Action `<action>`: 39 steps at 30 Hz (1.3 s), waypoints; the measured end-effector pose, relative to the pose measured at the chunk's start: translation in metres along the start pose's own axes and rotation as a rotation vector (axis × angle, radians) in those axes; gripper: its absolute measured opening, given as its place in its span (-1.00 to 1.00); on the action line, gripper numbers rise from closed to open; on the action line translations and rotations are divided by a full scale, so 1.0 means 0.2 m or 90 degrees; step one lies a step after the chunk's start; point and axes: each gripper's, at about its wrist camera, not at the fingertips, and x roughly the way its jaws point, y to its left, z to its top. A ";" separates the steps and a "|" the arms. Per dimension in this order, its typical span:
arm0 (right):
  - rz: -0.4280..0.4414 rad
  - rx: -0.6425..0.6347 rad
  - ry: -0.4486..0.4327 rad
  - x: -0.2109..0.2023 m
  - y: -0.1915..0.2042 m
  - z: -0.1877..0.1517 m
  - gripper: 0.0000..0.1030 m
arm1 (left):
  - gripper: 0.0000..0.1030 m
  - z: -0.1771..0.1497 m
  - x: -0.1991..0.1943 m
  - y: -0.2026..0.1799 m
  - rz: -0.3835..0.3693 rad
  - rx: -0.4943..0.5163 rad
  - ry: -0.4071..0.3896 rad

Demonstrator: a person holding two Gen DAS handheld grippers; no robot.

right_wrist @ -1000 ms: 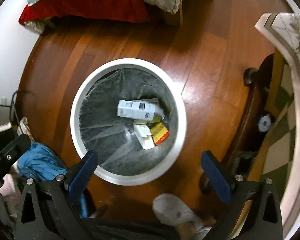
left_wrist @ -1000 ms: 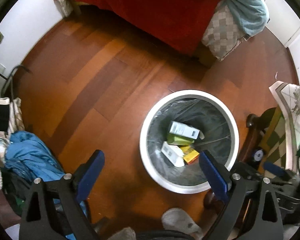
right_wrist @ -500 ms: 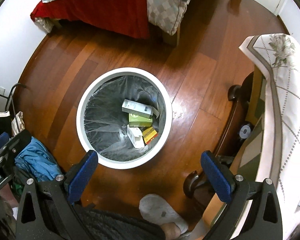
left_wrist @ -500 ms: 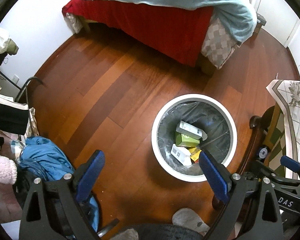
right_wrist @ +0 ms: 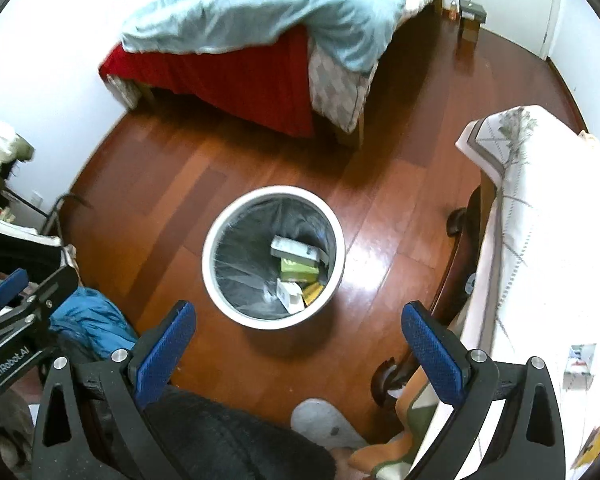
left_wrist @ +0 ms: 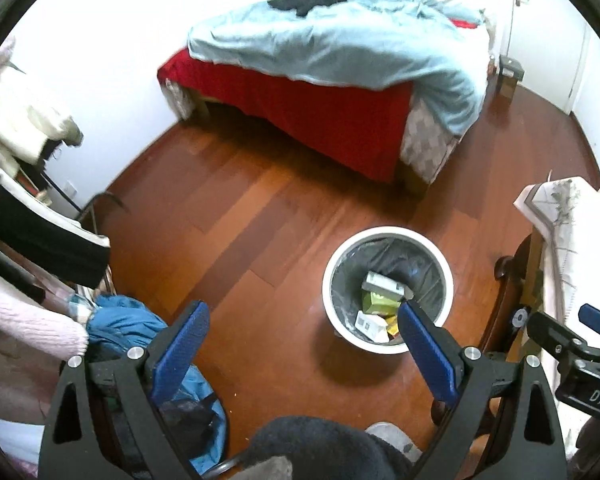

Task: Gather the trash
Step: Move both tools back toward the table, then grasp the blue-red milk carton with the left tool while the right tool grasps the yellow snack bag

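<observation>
the round white waste bin with a grey plastic liner [right_wrist: 274,256] stands on the reddish wooden plank floor [right_wrist: 172,184], well below both tools. in the right wrist view it sits at about 12 o'clock from the right gripper [right_wrist: 298,344], centred above the gap between the two blue-padded fingers [right_wrist: 166,348]. in the left wrist view the same bin [left_wrist: 388,288] lies toward 1 o'clock of the left gripper [left_wrist: 300,348], and the right-hand blue pad overlaps its near rim.

inside the liner lie several small cartons: a white and grey box [right_wrist: 296,249] on top, a green box [right_wrist: 298,270] beneath it, a white box [right_wrist: 290,296] nearest the camera, and a yellow-orange packet [right_wrist: 314,290] beside that. all rest at the bottom toward the bin's 4 o'clock side.

both grippers hang high above the floor, tilted down and forward, jaws spread wide and empty. the right gripper's black frame shows at 4 o'clock in the left view, the left one's at 8 o'clock in the right view. a bed with a light blue blanket and red skirt [right_wrist: 260,20] stands at 12 o'clock, a cream patterned tablecloth [right_wrist: 540,220] at 3 o'clock.
</observation>
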 end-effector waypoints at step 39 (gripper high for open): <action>-0.182 0.576 -0.035 -0.70 -2.17 -1.25 1.00 | 0.84 -0.68 -0.24 -2.44 -0.191 0.819 -0.011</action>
